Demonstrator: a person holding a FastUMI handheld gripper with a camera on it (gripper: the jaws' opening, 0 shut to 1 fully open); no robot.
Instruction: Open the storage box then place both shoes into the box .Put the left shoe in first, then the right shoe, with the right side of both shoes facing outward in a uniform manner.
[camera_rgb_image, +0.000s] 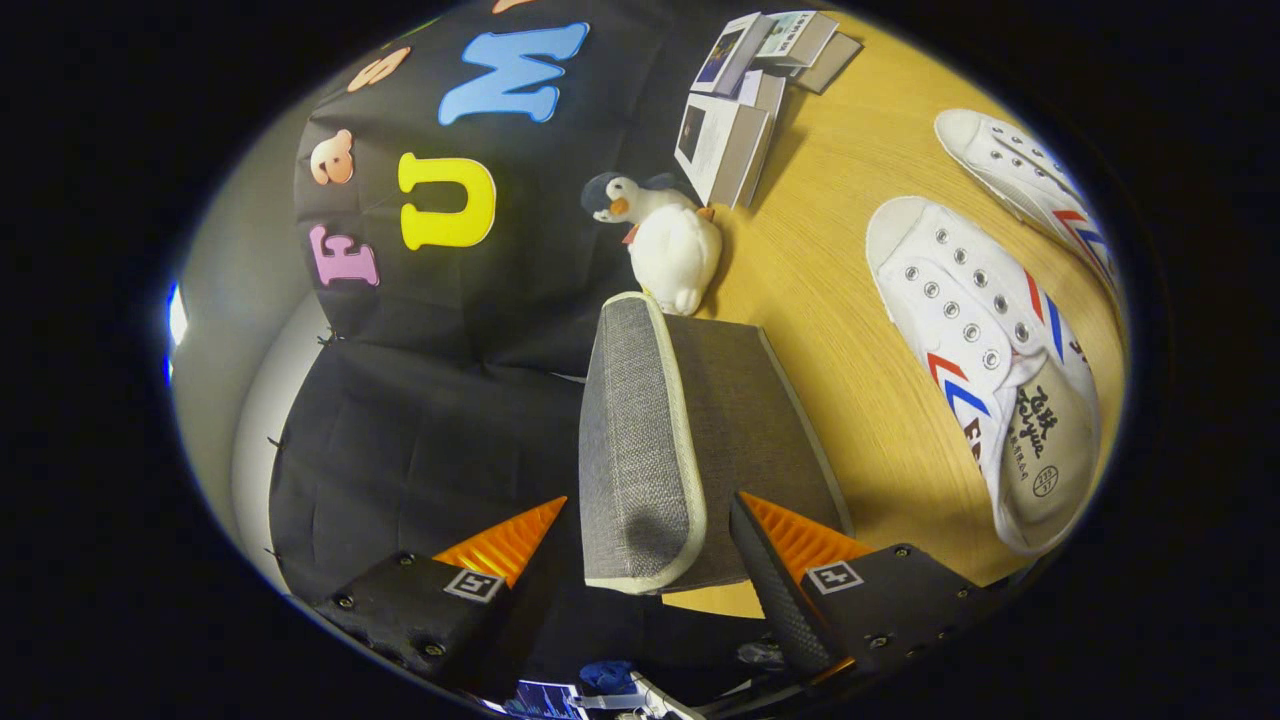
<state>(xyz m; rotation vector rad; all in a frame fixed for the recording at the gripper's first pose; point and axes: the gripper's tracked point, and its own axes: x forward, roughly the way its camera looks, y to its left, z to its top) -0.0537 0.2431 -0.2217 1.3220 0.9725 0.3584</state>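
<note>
Gripper (640, 560) rolled sideways, so wooden tabletop (830, 200) stands up along the 3 o'clock side and black booth cloth fills the 9 o'clock side. Fingers spread wide, one at 7 o'clock, the other at 5 o'clock, with the raised lid (640, 440) of the grey woven fabric storage box with pale cream piping (750, 420) standing between them. Cannot tell for sure whether either finger touches the lid; a gap shows on the 7 o'clock side, while the 5 o'clock finger sits right against the box's darker grey panel. Not clamped from both sides.

Beyond the fingers, at 12 o'clock from the box and just past its far edge, a small white plush penguin with dark head and orange beak (665, 235). Farther out toward 1 o'clock, a loose cluster of small booklets and cards (745, 100) on the wood.

At 3 o'clock from the box, well apart from it, a white canvas lace-less sneaker with metal eyelets and red and blue chevron stripes (985, 370), opening and printed insole turned toward 4 o'clock. Second matching white sneaker (1030, 180) at 2 o'clock, just beyond the first, partly cut off. Both shoes out on the tabletop, neither in the box.
</note>
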